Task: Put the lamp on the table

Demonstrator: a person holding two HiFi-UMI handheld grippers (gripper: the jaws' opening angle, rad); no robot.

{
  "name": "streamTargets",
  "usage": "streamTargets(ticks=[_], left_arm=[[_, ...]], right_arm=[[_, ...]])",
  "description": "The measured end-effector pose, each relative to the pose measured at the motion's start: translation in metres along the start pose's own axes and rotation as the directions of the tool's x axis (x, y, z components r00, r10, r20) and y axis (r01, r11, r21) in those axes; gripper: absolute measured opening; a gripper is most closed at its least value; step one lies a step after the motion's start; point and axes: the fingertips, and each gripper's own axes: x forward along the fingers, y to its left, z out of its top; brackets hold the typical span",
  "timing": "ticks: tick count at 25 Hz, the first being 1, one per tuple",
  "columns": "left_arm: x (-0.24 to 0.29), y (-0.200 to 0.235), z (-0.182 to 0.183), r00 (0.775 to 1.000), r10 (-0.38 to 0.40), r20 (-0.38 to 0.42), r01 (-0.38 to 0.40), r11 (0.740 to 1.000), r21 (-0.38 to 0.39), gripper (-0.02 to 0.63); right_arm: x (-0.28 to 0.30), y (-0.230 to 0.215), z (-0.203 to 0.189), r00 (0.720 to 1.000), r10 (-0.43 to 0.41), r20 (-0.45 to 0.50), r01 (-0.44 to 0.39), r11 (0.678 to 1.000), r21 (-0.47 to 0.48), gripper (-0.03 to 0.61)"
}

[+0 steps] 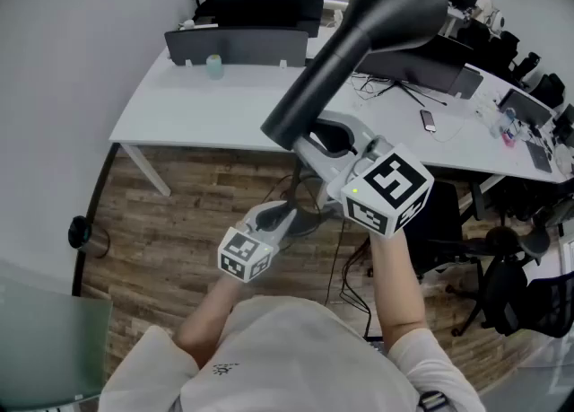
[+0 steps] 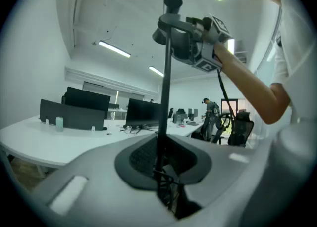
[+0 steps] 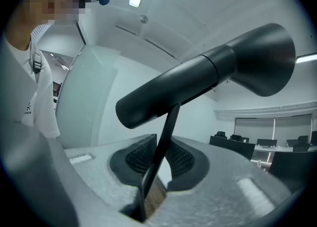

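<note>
Black lamp aloft: right gripper and left gripper each clamp, jaws narrow, on its thin pole.

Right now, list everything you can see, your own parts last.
Lamp: one, black, in the air over the floor, short of the table.
Table: one, white, long, ahead.
Screens: several, dark, on the table.
Cup: one, pale green, on the table by the screens.
Phone: one, dark, on the table at right.
Chairs: several, black, at right and beyond the table.
Floor: brown wood.
Left tongs: one, grey, shut on the lamp's pole, low down.
Right tongs: one, grey, shut on the pole just under the head.
</note>
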Motion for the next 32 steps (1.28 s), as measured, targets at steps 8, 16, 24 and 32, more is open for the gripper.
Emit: streamTargets(ticks=[8, 16, 24, 32], left_arm=[[-0.015, 0.011, 0.002, 1.000, -0.006, 0.011, 0.006, 1.000, 0.001, 0.049], [-0.036, 0.027, 0.004, 1.000, -0.026, 0.018, 0.026, 1.000, 0.013, 0.046], [-0.057, 0.043, 0.011, 0.998, -0.049, 0.038, 0.047, 0.998, 0.038, 0.043], [-0.077, 0.048, 0.007, 0.997, -0.067, 0.036, 0.066, 0.997, 0.044, 0.041]], right_arm=[[0.015, 0.009, 0.001, 1.000, -0.014, -0.002, 0.014, 1.000, 0.002, 0.057], [0.039, 0.023, 0.005, 1.000, -0.031, 0.002, 0.031, 0.999, 0.007, 0.057], [0.061, 0.038, 0.018, 0.999, -0.044, 0.029, 0.043, 0.998, 0.048, 0.046], [0.076, 0.057, 0.021, 0.999, -0.048, 0.021, 0.047, 0.998, 0.035, 0.044]])
